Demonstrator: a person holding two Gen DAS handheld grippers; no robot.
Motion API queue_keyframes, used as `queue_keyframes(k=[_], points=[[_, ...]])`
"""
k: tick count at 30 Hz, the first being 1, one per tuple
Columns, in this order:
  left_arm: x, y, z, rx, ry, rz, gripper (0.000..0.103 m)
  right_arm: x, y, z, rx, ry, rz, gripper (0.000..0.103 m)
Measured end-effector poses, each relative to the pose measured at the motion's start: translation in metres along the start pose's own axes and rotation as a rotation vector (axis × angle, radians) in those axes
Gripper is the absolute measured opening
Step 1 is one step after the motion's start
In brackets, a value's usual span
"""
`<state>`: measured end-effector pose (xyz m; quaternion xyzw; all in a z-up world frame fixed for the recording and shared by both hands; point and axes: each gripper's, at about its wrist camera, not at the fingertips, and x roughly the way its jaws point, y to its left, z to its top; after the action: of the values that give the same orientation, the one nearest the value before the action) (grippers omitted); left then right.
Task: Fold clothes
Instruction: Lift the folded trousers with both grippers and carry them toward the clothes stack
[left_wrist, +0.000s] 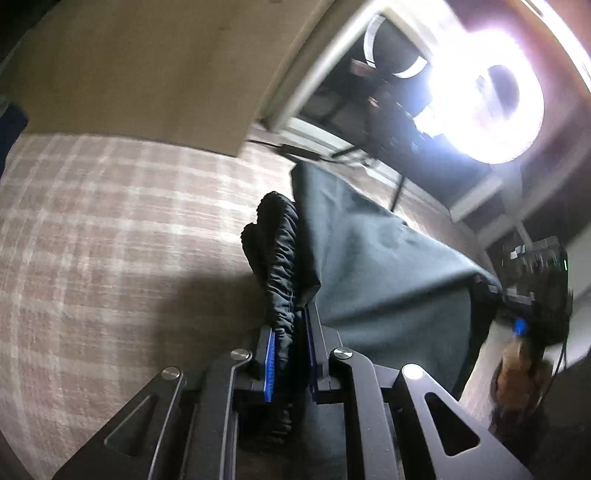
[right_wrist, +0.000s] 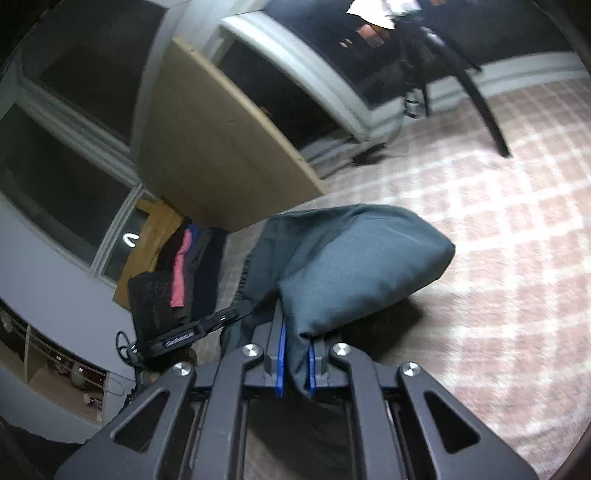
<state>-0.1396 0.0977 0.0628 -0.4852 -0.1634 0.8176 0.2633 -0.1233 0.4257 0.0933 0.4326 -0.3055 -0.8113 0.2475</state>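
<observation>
While both my grippers hold it off the floor, the item on record is one dark teal garment (left_wrist: 376, 266) — shorts or trousers, by the gathered elastic waistband (left_wrist: 280, 258) (I cannot tell which).

Left gripper (left_wrist: 290, 354): pressed together on the bunched waistband, blue pads touching cloth on both sides. From here the garment runs forward and off to my right, toward my other hand.

Right gripper (right_wrist: 295, 363): pinching a plain, smooth fold of the same cloth; jaws narrowed to the thickness of the fabric. The garment (right_wrist: 347, 258) bulges forward and rightward beyond the fingers, and the left gripper's dark body shows low at the left of this view, so the two stand near each other with the cloth slung between.

Setting: pink-and-white checked carpet (right_wrist: 498, 240) below; leaning wooden board (right_wrist: 221, 155); stack of folded clothes (right_wrist: 177, 273) by the wall.

Judgement: the long axis lies across, gripper to gripper. The next move turns on that — bringing one end over the other, or lowering it flat onto the carpet, both hands level so the slack middle does not crumple.
</observation>
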Motion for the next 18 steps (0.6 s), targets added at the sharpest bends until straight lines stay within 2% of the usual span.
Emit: queue_keyframes(k=[3, 6, 12, 18], points=[[0.005, 0.002, -0.001, -0.054, 0.012, -0.019, 0.012, -0.003, -0.003, -0.001, 0.027, 0.003, -0.013, 0.008], [-0.012, -0.009, 0.003, -0.04, -0.027, -0.026, 0.011, -0.017, 0.026, 0.005, -0.055, -0.03, -0.018, 0.008], [-0.095, -0.025, 0.015, 0.012, -0.168, -0.009, 0.012, -0.032, 0.103, 0.018, -0.215, -0.076, 0.021, 0.008], [-0.192, -0.014, 0.019, 0.043, -0.295, 0.066, 0.012, -0.013, 0.193, 0.014, -0.37, -0.09, 0.064, 0.008]])
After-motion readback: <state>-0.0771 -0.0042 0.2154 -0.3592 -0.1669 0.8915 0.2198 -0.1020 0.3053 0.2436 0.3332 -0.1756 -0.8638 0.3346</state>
